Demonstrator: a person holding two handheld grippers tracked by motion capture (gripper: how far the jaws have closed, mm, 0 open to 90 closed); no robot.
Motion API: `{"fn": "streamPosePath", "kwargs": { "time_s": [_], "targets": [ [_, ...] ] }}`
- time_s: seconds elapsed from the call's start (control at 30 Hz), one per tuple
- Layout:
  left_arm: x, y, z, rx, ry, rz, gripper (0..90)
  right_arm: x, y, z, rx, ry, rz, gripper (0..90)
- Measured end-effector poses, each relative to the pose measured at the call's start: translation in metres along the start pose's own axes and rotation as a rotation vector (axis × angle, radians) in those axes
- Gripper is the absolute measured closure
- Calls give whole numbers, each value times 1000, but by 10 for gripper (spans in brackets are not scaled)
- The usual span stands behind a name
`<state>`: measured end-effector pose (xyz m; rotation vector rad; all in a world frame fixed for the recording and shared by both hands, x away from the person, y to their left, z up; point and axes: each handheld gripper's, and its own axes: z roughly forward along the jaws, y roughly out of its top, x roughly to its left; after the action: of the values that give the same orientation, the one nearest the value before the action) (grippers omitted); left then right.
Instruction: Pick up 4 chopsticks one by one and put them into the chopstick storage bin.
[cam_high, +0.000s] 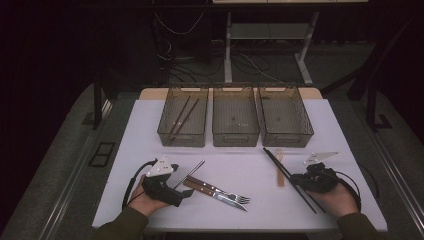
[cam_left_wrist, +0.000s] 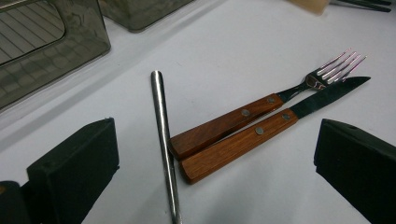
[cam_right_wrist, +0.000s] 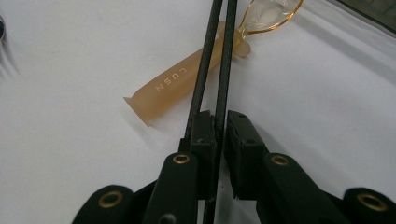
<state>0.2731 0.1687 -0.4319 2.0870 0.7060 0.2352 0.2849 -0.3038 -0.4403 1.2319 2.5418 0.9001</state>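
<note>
So at lower left the left claw (cam_high: 186, 194) sits spread wide and empty by the fork (cam_left_wrist: 261, 105), knife (cam_left_wrist: 261, 135) and metal rod (cam_left_wrist: 163, 140), unsorted on the surface (cam_high: 250, 165). Upper middle, one bin (cam_high: 183, 121) already has chopsticks; lower right, the right claw (cam_right_wrist: 220, 122) is clenched on black chopsticks (cam_right_wrist: 212, 60) crossing a spoon (cam_right_wrist: 187, 79).

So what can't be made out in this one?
- Right tool, right gripper view: whether it clamps both black chopsticks or one; the jaws hide the contact.
- Left bin, high view: the dark sticks inside are too small to identify.
- Metal rod, left gripper view: near end cut off by the bottom edge.
</note>
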Motion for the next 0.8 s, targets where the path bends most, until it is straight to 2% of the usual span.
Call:
{"fn": "streamPosePath", "kwargs": {
  "time_s": [0.33,0.8],
  "targets": [
    [0,0,0,5,-1,3,0,-1,0,0,-5,-6,3,847],
    [0,0,0,5,-5,2,0,-3,-1,-2,-19,-3,12,851]
  ]
}}
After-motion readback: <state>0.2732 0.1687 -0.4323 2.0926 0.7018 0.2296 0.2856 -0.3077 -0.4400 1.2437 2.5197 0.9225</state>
